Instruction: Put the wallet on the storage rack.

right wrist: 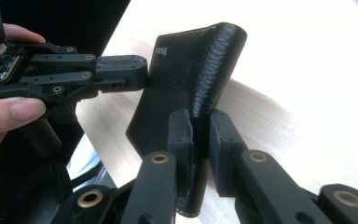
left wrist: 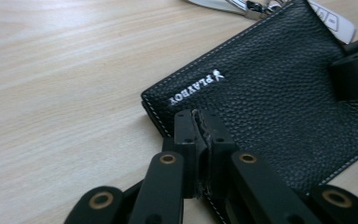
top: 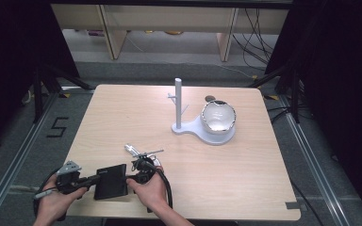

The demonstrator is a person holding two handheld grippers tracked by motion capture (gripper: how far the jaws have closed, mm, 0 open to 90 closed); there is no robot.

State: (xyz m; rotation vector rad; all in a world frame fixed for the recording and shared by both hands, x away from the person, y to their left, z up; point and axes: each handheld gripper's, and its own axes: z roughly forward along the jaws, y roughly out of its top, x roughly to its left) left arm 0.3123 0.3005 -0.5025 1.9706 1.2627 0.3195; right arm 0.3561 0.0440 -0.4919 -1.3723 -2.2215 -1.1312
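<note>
The black leather wallet (top: 111,181), judged light, soft and bendable, is held at the near left of the desk (top: 245,174), pinched at opposite edges by the closed left claw (left wrist: 200,140) and right claw (right wrist: 200,140).

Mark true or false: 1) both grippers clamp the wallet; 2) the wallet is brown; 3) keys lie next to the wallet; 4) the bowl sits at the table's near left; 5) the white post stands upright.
1) True. The left gripper and right gripper are each shut on an edge of the wallet.
2) False. It is black leather with pale stitching.
3) True. The keys lie just beyond it.
4) False. The bowl sits far right, on the white stand.
5) True. The post is upright.
</note>
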